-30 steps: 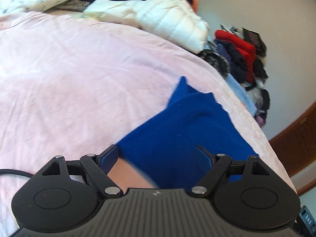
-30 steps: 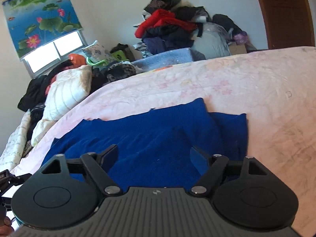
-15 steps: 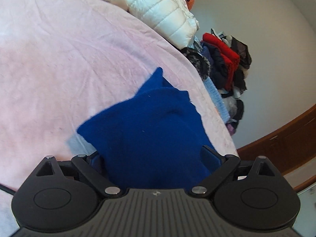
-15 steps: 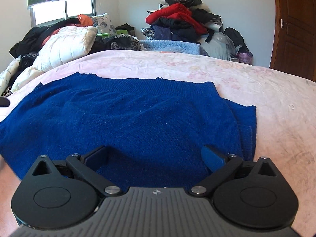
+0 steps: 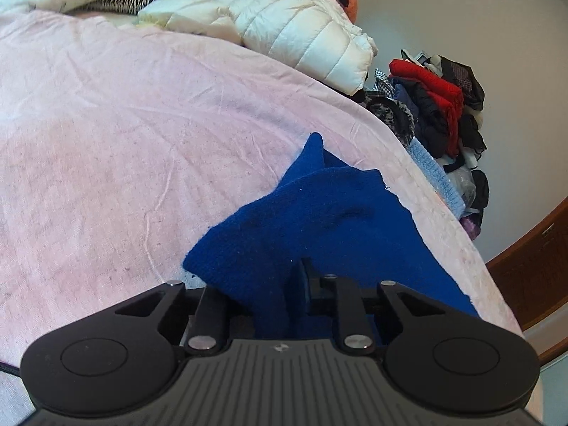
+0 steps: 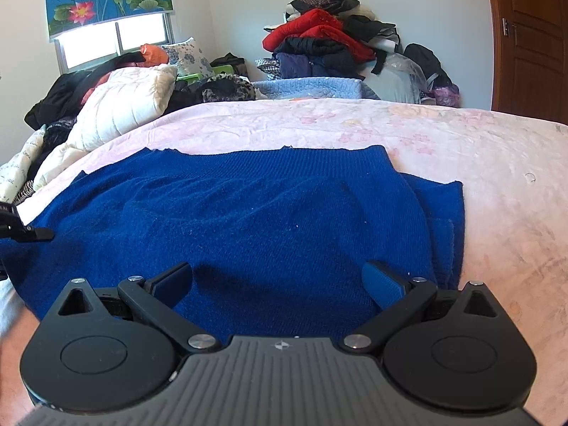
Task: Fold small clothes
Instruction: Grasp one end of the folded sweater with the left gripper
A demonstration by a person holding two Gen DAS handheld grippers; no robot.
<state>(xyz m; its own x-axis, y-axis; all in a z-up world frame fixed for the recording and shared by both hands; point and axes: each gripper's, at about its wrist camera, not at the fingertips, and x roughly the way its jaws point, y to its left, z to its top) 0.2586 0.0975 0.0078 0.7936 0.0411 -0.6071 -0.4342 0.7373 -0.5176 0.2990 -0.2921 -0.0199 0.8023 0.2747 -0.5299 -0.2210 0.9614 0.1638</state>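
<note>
A blue knit sweater (image 6: 269, 213) lies spread on the pink bed sheet (image 6: 461, 149), with a sleeve folded in at its right side. My right gripper (image 6: 277, 280) is open, its blue pads (image 6: 381, 282) low over the sweater's near edge. My left gripper (image 5: 284, 284) is shut on the sweater (image 5: 319, 220) and pinches its near edge, so the fabric bunches up between the jaws. The left gripper's tip also shows in the right wrist view (image 6: 35, 232) at the sweater's left edge.
A white puffer jacket (image 5: 312, 32) and dark clothes lie at the head of the bed. A heap of red and black clothes (image 6: 326, 42) stands against the far wall beside a light blue blanket (image 6: 312, 87). A brown wooden door (image 6: 529, 35) is at the right.
My left gripper has closed on the sweater's edge; it was open before. My right gripper has come lower and closer over the sweater and stays open.
</note>
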